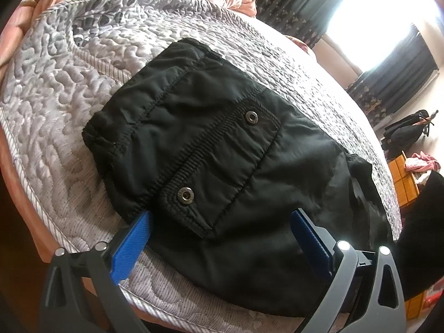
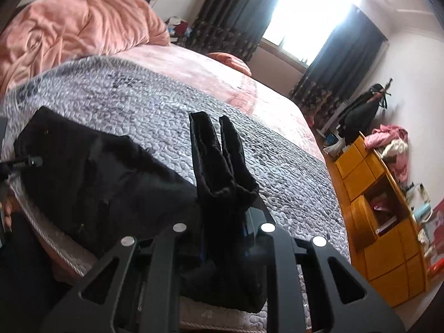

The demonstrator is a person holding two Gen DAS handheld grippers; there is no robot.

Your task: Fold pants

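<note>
Pants (image 1: 222,149), black and bunched, lie on the grey quilted bedspread (image 1: 69,88) near the bed's edge. My left gripper (image 1: 219,222) hangs low over them, tilted down, its blue fingers (image 1: 133,244) spread wide with nothing between them: one tip touches the waistband at seven o'clock, the other rests on dark cloth at five o'clock, and a snap button (image 1: 185,194) sits between them. My right gripper (image 2: 222,216) is raised and angled upward toward twelve o'clock; a fold of the pants (image 2: 216,149) stands up from between its fingers, which look closed on the cloth, though the fabric hides the tips. A pink duvet (image 2: 69,30) is heaped at eleven o'clock.
</note>
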